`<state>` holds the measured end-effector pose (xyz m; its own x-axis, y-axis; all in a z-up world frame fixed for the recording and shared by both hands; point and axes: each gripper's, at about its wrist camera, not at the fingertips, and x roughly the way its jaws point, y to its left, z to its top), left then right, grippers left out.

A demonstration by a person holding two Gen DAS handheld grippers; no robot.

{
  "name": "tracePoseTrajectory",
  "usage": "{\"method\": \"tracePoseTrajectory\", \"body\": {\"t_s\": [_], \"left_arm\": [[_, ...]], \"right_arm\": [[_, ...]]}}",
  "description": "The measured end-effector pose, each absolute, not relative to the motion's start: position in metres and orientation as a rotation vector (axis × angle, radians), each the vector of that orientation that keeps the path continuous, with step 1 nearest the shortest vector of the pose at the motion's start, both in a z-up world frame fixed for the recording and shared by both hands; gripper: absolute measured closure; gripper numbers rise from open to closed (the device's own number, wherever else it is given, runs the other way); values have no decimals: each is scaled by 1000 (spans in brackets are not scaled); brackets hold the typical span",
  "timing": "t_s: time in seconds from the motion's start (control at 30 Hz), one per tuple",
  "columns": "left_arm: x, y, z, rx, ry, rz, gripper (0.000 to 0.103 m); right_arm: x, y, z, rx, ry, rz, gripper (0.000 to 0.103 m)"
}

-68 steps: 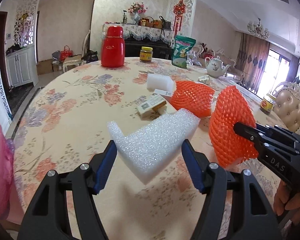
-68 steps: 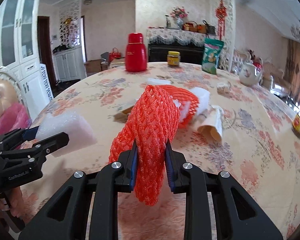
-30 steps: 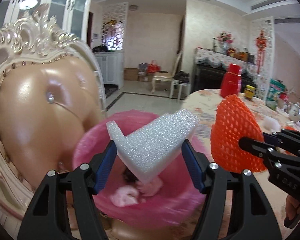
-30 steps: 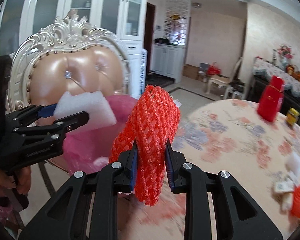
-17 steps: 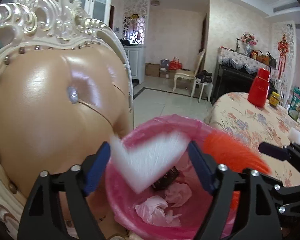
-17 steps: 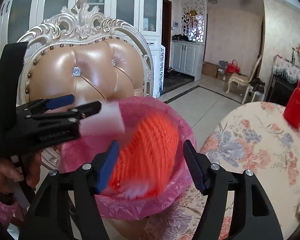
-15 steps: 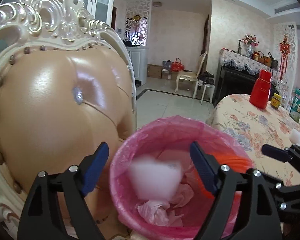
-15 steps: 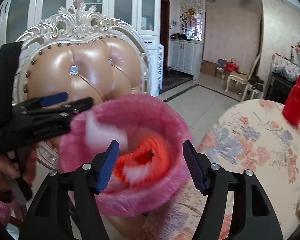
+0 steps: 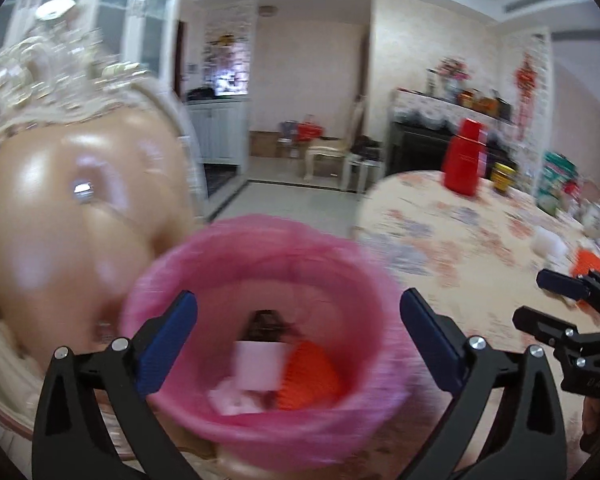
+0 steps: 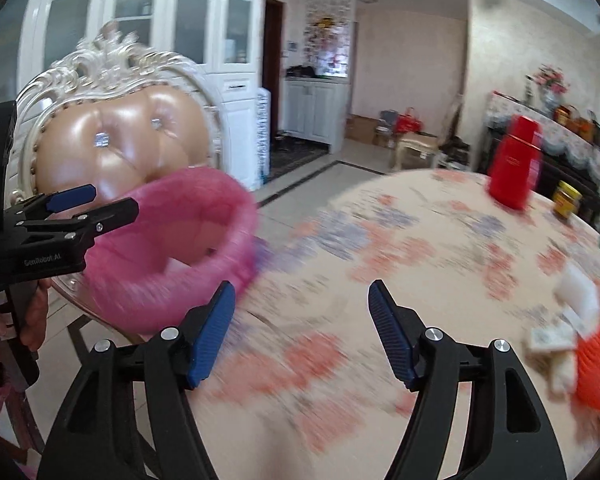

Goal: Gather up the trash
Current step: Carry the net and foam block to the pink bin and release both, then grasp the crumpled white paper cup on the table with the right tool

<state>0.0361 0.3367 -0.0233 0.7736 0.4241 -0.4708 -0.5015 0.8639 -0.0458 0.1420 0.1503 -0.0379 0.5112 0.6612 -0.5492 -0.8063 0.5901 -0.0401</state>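
A pink-lined trash bin [image 9: 204,276] stands beside the table; it also shows in the right wrist view [image 10: 220,196]. Inside it lie a white foam piece [image 9: 258,364] and an orange foam net [image 9: 308,376]. My left gripper [image 9: 298,316] is open and empty above the bin. My right gripper [image 10: 302,304] is open and empty over the table edge, to the right of the bin. More trash lies on the table: an orange net [image 10: 598,368], white foam [image 10: 578,284] and a small carton [image 10: 550,338].
A round table with a floral cloth [image 10: 420,248] holds a red thermos [image 10: 514,164] and a jar [image 10: 566,198]. An ornate tan leather chair [image 10: 120,136] stands behind the bin. White cabinets line the far wall.
Both grippers opened over the bin and dropped the white foam and the orange net into it. The right gripper has since swung right, toward the table.
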Motion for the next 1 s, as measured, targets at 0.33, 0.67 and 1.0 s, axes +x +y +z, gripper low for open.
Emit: {"method": "tracePoseTrajectory", "body": {"t_s": [0.33, 0.67, 1.0], "left_arm": [[137, 199, -22, -129, 498, 158, 5], [238, 86, -40, -95, 594, -37, 5], [306, 59, -63, -31, 653, -36, 6]], "right_arm": [[184, 5, -35, -232, 533, 599, 36], [252, -148, -41, -122, 592, 297, 36], [342, -222, -52, -42, 621, 150, 36]]}}
